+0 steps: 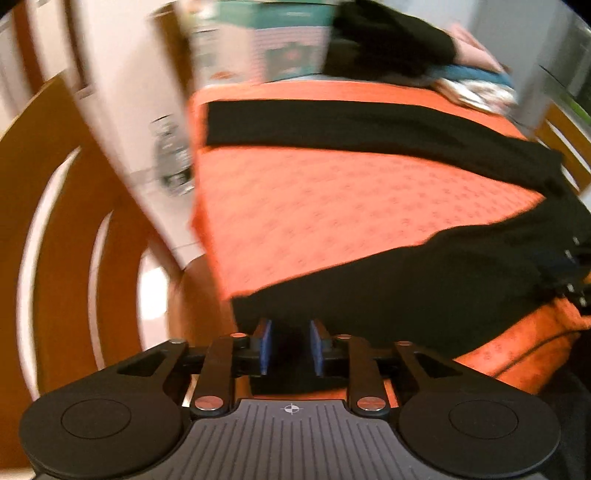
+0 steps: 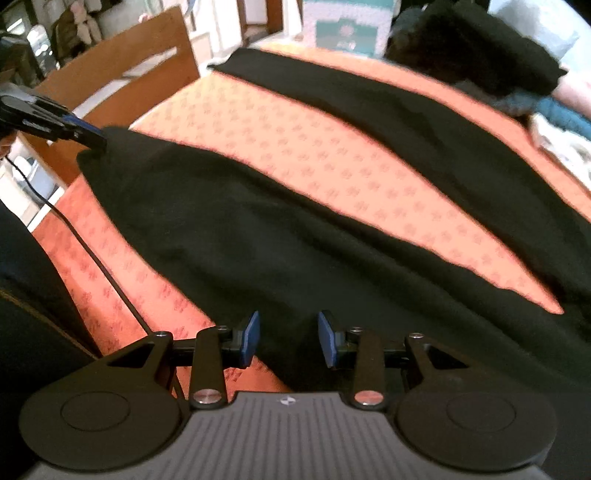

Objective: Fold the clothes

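A black garment lies spread on an orange patterned tablecloth. It has two long parts like trouser legs; the far one runs across the table. My left gripper is at the near part's end, by the table's left edge. Its blue pads stand apart over the black cloth. My right gripper hovers over the wider part of the garment. Its pads are apart too, and the cloth passes under the gap.
A pile of clothes with a black piece on top sits at the table's far end. Next to it stands a teal box. A wooden chair is off the left edge. A black cable crosses the near left corner.
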`<state>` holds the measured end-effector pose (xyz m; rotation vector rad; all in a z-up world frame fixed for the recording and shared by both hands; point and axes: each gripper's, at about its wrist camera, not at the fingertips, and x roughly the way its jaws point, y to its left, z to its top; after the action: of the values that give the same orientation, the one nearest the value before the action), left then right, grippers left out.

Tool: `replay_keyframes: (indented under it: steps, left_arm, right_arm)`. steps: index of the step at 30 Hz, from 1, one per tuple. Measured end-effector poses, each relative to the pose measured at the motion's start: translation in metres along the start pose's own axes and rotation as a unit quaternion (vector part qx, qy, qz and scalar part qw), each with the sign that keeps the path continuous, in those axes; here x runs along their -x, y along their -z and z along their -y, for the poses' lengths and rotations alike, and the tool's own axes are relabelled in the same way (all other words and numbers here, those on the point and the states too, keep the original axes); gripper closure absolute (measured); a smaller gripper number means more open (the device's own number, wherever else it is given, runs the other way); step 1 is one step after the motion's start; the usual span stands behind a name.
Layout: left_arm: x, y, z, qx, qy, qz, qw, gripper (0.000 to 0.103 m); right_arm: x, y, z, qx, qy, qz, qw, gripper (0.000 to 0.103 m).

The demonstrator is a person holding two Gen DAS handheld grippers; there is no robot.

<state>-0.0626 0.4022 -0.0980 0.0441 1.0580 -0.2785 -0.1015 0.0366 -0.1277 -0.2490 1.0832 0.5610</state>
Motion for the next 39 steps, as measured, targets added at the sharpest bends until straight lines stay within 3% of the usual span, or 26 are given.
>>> replay_keyframes:
  steps: [5, 10, 12, 13, 14, 18, 25, 28, 30, 33, 39]
  left_arm:
    - [0.003, 0.022, -0.019, 0.081, -0.015, 0.005, 0.9966, 0.061]
    - [-0.009, 0.034, -0.031, 0.182, 0.014, 0.01, 0.9832, 0.059]
    - [-0.012, 0.033, -0.033, 0.209, 0.028, 0.017, 0.9774, 0.067]
    - [-0.011, 0.032, -0.032, 0.21, 0.031, 0.024, 0.9769, 0.08]
    - [-0.01, 0.031, -0.031, 0.208, 0.033, 0.031, 0.977, 0.098]
    - [0.007, 0.025, -0.023, 0.188, 0.006, 0.053, 0.9808, 0.099]
    - [0.01, 0.041, -0.019, 0.182, -0.028, 0.009, 0.9828, 0.098]
    - [0.011, 0.043, -0.019, 0.193, -0.044, 0.021, 0.98, 0.091]
    - [0.019, 0.036, -0.012, 0.162, -0.068, 0.046, 0.9833, 0.077]
    - [0.027, 0.02, 0.006, 0.097, -0.084, 0.079, 0.9886, 0.069]
    - [-0.002, -0.011, 0.049, 0.015, -0.052, 0.061, 0.9967, 0.066]
  right_arm:
    - [0.007, 0.009, 0.0, -0.002, -0.006, -0.014, 1.0, 0.062]
    - [0.015, 0.016, -0.001, -0.012, -0.004, -0.018, 1.0, 0.063]
    - [0.017, 0.018, -0.002, -0.013, -0.002, -0.02, 1.0, 0.063]
    - [0.018, 0.019, -0.003, -0.014, 0.0, -0.02, 1.0, 0.063]
    - [0.019, 0.021, -0.002, -0.016, 0.001, -0.02, 1.0, 0.063]
    - [0.027, 0.023, -0.001, -0.025, 0.009, -0.011, 1.0, 0.063]
    - [0.041, 0.03, 0.016, -0.071, 0.032, 0.017, 0.997, 0.063]
    - [0.044, 0.035, 0.025, -0.082, 0.05, 0.022, 0.995, 0.063]
    - [0.047, 0.038, 0.033, -0.094, 0.062, 0.028, 0.993, 0.062]
    - [0.048, 0.041, 0.047, -0.111, 0.082, 0.034, 0.99, 0.062]
    - [0.039, 0.04, 0.072, -0.127, 0.122, 0.036, 0.984, 0.062]
